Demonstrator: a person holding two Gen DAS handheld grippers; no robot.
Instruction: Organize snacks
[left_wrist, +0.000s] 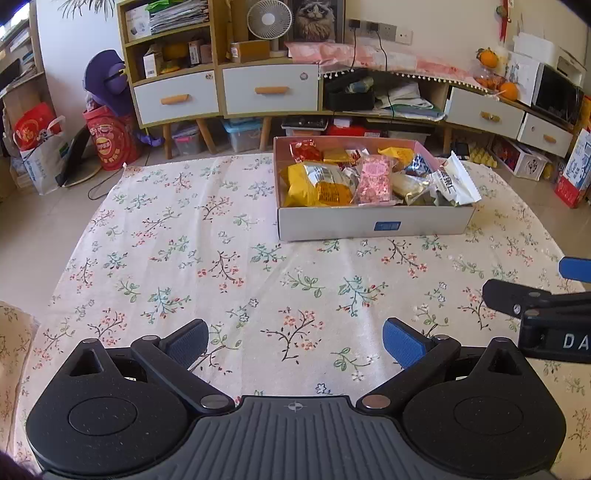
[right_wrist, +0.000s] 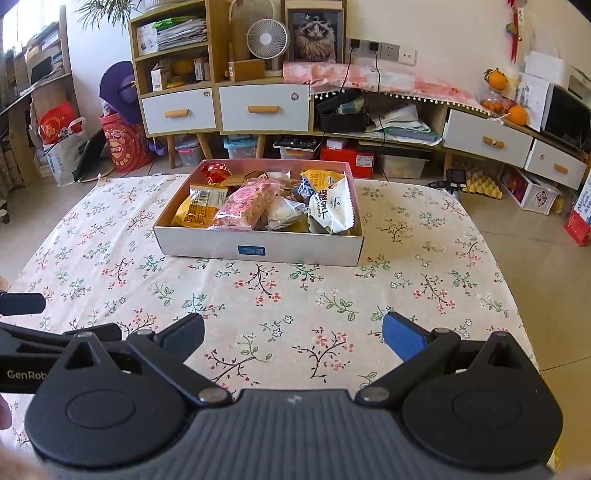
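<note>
Snacks lie piled in an open box on the far part of the flowered tablecloth. Nearest, the left gripper and right gripper hover spread wide and empty; beyond the box stands a drawer cabinet.

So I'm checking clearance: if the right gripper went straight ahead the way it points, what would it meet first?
Probably the near wall of the white cardboard snack box; only bare floral tablecloth lies before the open right gripper. Depth is unclear.
</note>
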